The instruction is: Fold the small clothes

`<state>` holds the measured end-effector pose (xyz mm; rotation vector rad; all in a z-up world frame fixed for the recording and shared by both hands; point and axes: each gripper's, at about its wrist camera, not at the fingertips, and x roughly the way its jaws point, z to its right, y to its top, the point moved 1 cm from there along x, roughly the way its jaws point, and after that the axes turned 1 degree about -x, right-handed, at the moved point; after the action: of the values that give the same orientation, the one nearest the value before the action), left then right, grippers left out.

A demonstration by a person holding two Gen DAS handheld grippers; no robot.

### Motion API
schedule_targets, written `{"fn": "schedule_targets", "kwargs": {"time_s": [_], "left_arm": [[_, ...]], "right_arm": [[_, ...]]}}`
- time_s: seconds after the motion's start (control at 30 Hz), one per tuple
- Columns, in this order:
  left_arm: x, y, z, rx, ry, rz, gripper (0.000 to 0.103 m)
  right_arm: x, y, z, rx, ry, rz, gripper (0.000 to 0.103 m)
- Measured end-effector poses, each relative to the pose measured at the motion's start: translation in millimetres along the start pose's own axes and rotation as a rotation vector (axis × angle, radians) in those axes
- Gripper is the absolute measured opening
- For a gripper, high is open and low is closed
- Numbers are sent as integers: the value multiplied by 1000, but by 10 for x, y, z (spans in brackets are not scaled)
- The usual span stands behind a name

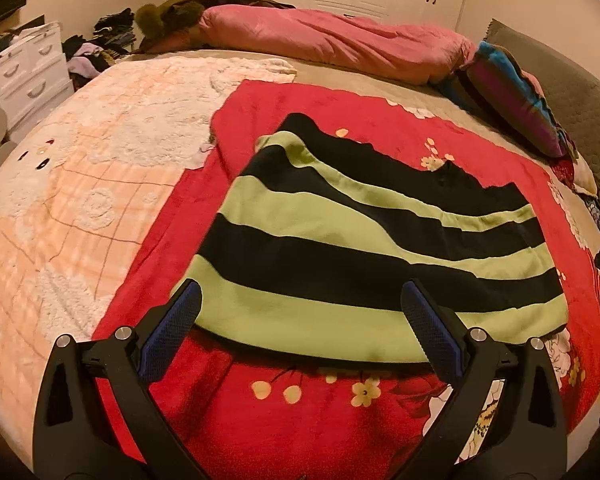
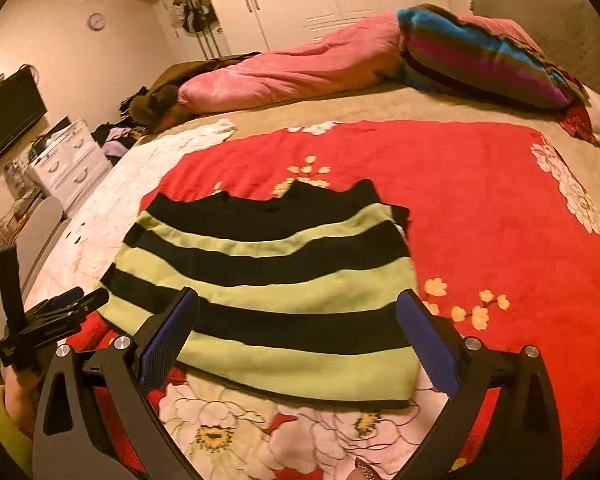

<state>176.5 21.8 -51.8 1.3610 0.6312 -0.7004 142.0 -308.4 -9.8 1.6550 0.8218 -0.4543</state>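
A small garment with black and light-green stripes (image 1: 364, 240) lies flat on a red floral blanket (image 1: 300, 420) on the bed. It also shows in the right wrist view (image 2: 268, 280). My left gripper (image 1: 300, 300) is open, its blue pads hovering over the garment's near hem. My right gripper (image 2: 298, 308) is open too, above the near edge of the garment. The left gripper also shows in the right wrist view (image 2: 66, 304), at the garment's left corner. Neither holds anything.
A peach and white fleece blanket (image 1: 80, 200) covers the bed's left side. A pink duvet (image 1: 332, 44) and a striped pillow (image 1: 516, 92) lie at the far side. A white drawer unit (image 1: 28, 72) and a pile of clothes (image 1: 100, 48) stand beyond the bed.
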Motion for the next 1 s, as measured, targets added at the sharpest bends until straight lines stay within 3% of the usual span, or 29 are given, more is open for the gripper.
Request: {"fn": "schedule_targets", "kwargs": {"time_s": [0.47,1.0], "left_arm": [[-79,18,-384,-70,64,25,94],[33,-22,-851,-197,94,2,94]], "right_arm": [[161,-115,-765,-188,47,-26,98],[714,-430,-1599,-411,102,-83,99]]}}
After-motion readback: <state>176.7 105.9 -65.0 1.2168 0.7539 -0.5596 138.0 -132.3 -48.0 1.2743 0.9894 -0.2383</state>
